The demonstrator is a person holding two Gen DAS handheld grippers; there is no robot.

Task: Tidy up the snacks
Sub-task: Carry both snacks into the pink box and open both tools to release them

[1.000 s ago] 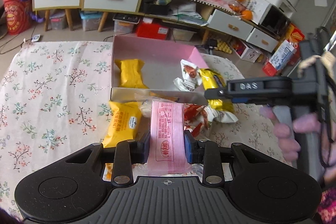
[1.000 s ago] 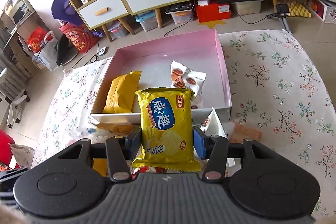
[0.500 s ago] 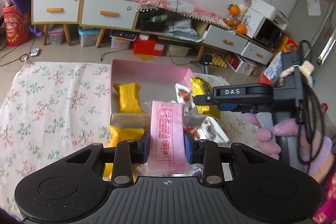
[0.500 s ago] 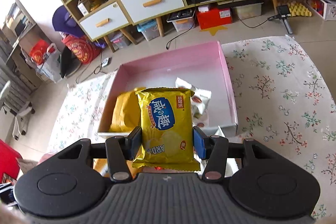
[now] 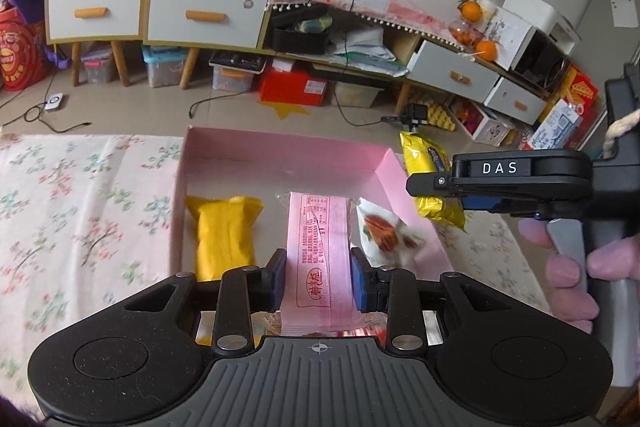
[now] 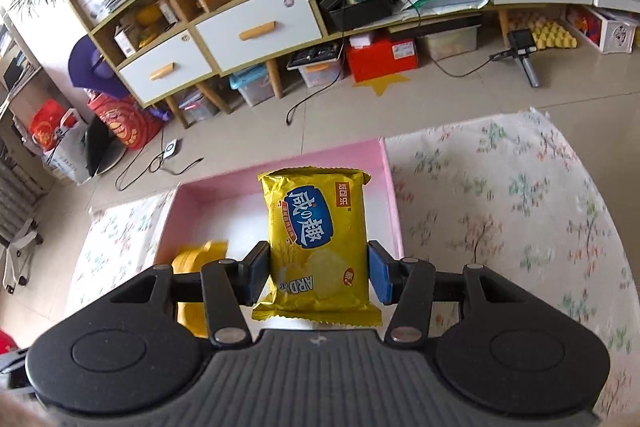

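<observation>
Both claws carried forward since a second ago, from short of the box's near wall to over its interior; loose packets on the cloth by the near wall gone from view. Left wrist view: left claw (image 5: 319, 277) clamped on pink wafer packet (image 5: 320, 247), long axis running straight out along the fingers, far end over the floor of the pink box (image 5: 280, 151). Orange-yellow packet (image 5: 224, 231) lying in the box at left, white packet with red print (image 5: 384, 233) at right, pink packet poised over the gap between them. Right claw (image 5: 436, 185) seen side-on at right edge, level with the box's right wall, yellow chip bag (image 5: 424, 179) pinched in it. Gloved hand (image 5: 568, 267) on its handle. Right wrist view: right claw (image 6: 318, 277) closed on yellow chip bag (image 6: 318, 231), long axis also along the fingers, top edge over the box's far right part, just inside the right wall (image 6: 394, 203). Orange-yellow packet (image 6: 196, 259) down left, blurred. Floral desk (image 6: 500, 207) to the right. Judgement: box floor directly below and ahead of both packets; left claw nearer the open middle slot, so likely first to lower and release; right needs clearance off the wall.
</observation>
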